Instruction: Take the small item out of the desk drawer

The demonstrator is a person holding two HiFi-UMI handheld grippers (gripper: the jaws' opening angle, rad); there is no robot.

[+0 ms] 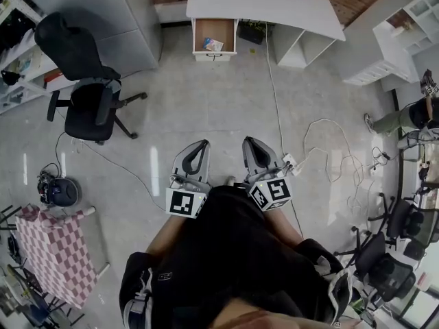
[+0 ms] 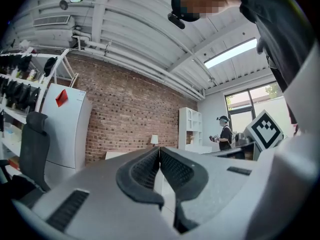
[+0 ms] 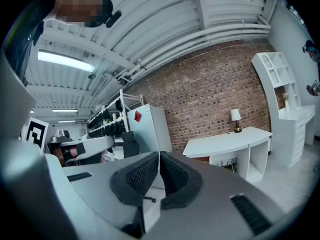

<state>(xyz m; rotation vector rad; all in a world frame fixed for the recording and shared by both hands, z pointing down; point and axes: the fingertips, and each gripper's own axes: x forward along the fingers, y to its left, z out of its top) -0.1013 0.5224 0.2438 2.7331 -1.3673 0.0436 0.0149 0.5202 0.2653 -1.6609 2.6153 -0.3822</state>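
Note:
A white desk stands at the far side of the room, also in the right gripper view. Its drawer is pulled out, and a small light item lies inside it. My left gripper and right gripper are held side by side close to my body, several steps from the desk. Both are shut with nothing between the jaws, as the left gripper and right gripper show in their own views.
A black office chair stands at the left. A white cable and power strip trail across the floor on the right. A checkered cot sits lower left. White shelves stand at the right; a person stands near a window.

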